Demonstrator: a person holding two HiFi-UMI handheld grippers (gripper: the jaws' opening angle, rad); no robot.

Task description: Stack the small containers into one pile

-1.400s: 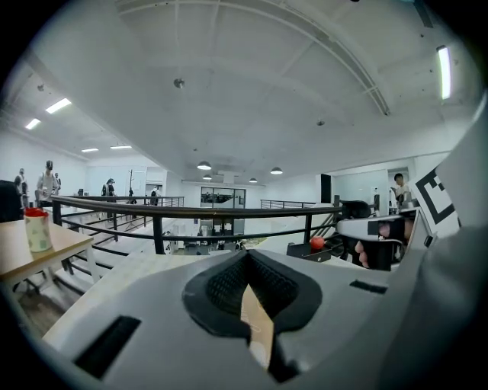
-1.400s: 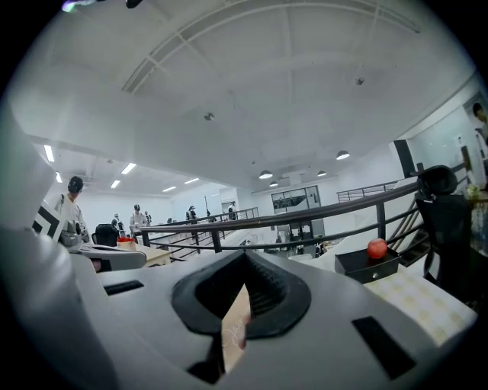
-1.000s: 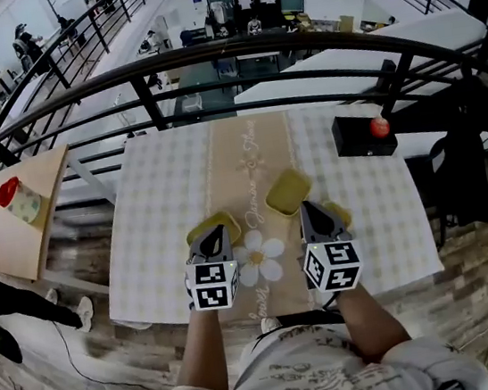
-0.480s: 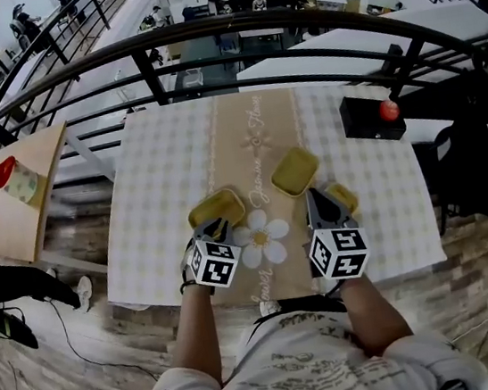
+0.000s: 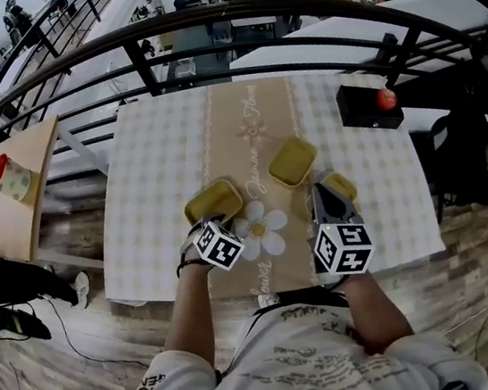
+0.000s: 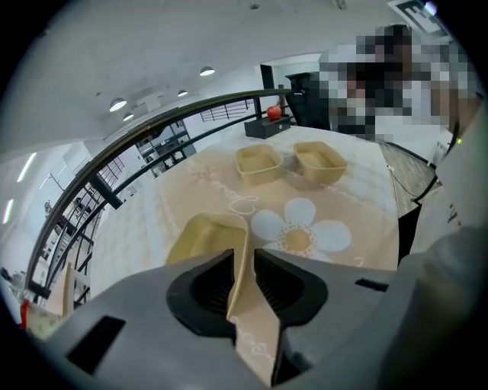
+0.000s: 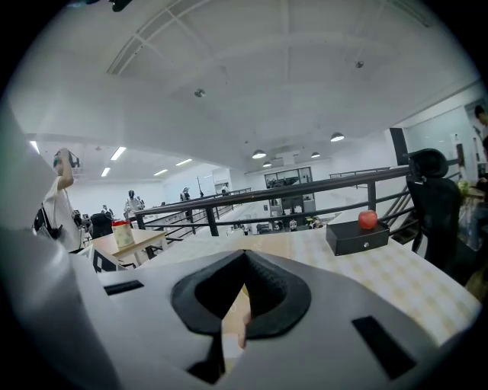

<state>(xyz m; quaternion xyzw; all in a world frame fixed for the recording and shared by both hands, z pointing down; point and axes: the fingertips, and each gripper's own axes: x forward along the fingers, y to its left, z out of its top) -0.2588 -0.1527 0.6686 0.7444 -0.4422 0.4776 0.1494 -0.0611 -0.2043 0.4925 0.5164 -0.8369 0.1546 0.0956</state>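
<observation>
One checked table (image 5: 159, 170) (railing (image 5: 144, 70) behind)

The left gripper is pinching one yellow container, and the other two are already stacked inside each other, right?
Not quite. The left gripper does pinch one yellow container by its wall, but the other two aren't stacked: the farther container and the nearer container sit apart on the table, as the head view shows.

Yellow containers (image 5: 212, 201); beige daisy-print runner (image 5: 250, 144); pale checked tablecloth (image 5: 158, 157); red apple (image 5: 385, 99).
</observation>
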